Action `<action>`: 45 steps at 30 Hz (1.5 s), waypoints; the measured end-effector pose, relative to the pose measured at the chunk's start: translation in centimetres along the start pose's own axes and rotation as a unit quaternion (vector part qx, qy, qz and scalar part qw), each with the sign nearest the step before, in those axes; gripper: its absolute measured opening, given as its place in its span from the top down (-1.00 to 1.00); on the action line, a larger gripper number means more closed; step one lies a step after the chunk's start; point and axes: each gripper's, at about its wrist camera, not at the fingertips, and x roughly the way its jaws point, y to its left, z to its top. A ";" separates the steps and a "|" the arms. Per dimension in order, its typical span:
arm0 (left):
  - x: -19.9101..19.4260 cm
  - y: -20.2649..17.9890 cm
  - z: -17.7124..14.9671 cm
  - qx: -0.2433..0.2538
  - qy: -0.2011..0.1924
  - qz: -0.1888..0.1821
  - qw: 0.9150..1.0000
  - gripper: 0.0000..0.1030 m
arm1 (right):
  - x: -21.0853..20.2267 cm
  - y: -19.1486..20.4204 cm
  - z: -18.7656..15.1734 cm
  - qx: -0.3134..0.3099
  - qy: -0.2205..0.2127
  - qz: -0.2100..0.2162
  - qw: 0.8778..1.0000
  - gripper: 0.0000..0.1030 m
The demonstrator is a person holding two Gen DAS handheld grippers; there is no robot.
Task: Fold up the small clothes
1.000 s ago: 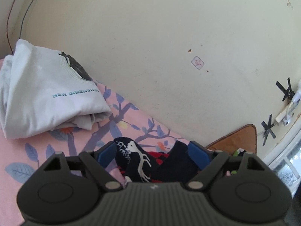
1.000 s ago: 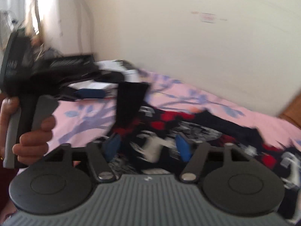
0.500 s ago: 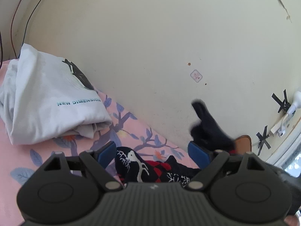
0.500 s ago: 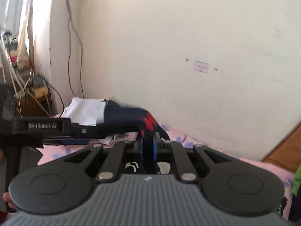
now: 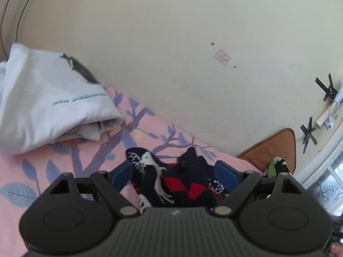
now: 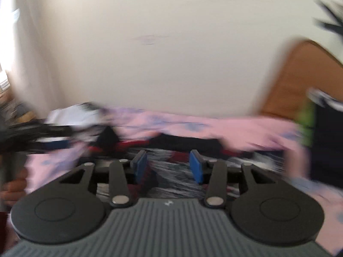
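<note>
Nearest, the left hand-held gripper (image 5: 173,172) is held wide, released, straddling a bunched dark knit garment (image 5: 171,184) patterned in red and white, which lies on the pink leaf-printed bed sheet (image 5: 42,171). The right hand-held gripper (image 6: 169,166) is opening above the same garment (image 6: 171,171), nothing pinched; half a second earlier it was clenched on a lifted fold. Beyond, a folded white T-shirt (image 5: 49,102) is seen by the wall (image 5: 171,42); open sheet remains between.
</note>
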 end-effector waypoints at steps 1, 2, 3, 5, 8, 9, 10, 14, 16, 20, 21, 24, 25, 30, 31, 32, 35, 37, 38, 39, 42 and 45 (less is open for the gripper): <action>0.1 -0.1 -0.1 0.003 0.002 0.002 1.000 -0.67 | 1.2 -1.8 -0.5 0.019 0.039 -0.046 0.998 0.15; 0.3 -0.2 -0.2 0.003 0.004 0.005 1.000 -0.67 | 2.4 -3.4 -0.9 0.041 0.082 -0.094 0.991 0.34; 0.4 -0.1 -0.2 0.000 0.007 0.008 1.000 -0.67 | 2.7 -4.1 -1.2 0.066 0.093 -0.095 0.989 0.52; 0.4 0.3 -0.1 -0.011 0.007 0.011 1.000 -0.67 | 2.4 -3.2 -0.1 0.090 0.072 -0.030 0.993 0.52; 0.0 1.2 0.3 -0.035 -0.003 0.013 0.999 -0.67 | 4.2 1.3 2.8 0.069 0.059 0.050 0.995 0.18; -0.2 1.6 0.4 -0.043 -0.006 0.013 0.999 -0.67 | 5.4 3.0 3.8 0.062 0.065 0.074 0.993 -0.03; -0.4 1.9 0.6 -0.049 -0.010 0.013 0.999 -0.67 | 6.6 4.2 4.8 0.053 0.079 0.097 0.991 -0.24; -1.4 2.6 1.3 -0.073 -0.027 0.010 0.997 -0.67 | 12.2 11.6 6.1 -0.013 0.154 0.123 0.980 -0.59; -2.0 2.9 1.6 -0.080 -0.038 0.010 0.996 -0.67 | 15.0 13.3 6.0 -0.027 0.191 0.093 0.977 -0.39; -3.1 3.9 2.3 -0.105 -0.058 0.013 0.993 -0.67 | 16.2 13.2 6.5 0.048 0.233 0.106 0.965 0.72; -3.4 4.3 2.5 -0.115 -0.063 0.013 0.991 -0.67 | 15.7 13.3 7.1 0.073 0.214 0.130 0.965 0.83; -3.9 5.5 2.7 -0.144 -0.071 0.011 0.987 -0.66 | 14.4 13.8 7.8 0.147 0.165 0.204 0.954 0.83; -3.9 5.8 2.7 -0.150 -0.070 0.011 0.986 -0.66 | 14.2 13.9 7.9 0.159 0.158 0.213 0.951 0.83; -2.9 5.1 2.6 -0.134 -0.051 0.017 0.990 -0.66 | 13.8 11.2 6.0 0.142 0.177 0.149 0.962 0.84; -2.8 4.7 2.4 -0.124 -0.047 0.015 0.991 -0.66 | 13.2 9.6 5.8 0.147 0.160 0.133 0.967 0.84; -2.7 4.2 2.3 -0.112 -0.043 0.012 0.993 -0.66 | 12.2 8.0 5.7 0.151 0.140 0.115 0.972 0.84; -2.0 2.4 1.6 -0.069 -0.025 0.003 0.997 -0.66 | 8.3 3.3 4.2 0.144 0.092 0.039 0.985 0.84; -1.2 0.8 1.0 -0.040 -0.006 -0.020 0.999 -0.66 | 5.9 1.5 2.4 0.113 0.088 0.005 0.990 0.72; -0.7 -0.1 0.6 -0.026 0.008 -0.044 0.999 -0.66 | 5.2 1.2 1.1 0.093 0.100 0.003 0.991 0.66; -0.3 -0.9 0.0 -0.015 0.023 -0.073 0.997 -0.67 | 4.6 0.8 0.0 0.077 0.121 0.009 0.990 0.43; 1.8 -3.1 -1.3 0.013 0.078 -0.122 0.989 -0.69 | 1.3 -2.4 -1.8 0.080 0.102 0.005 0.992 0.19; 3.9 -5.2 -2.4 0.041 0.114 -0.080 0.989 -0.68 | -2.6 -6.6 -2.3 0.111 0.036 -0.025 0.993 0.17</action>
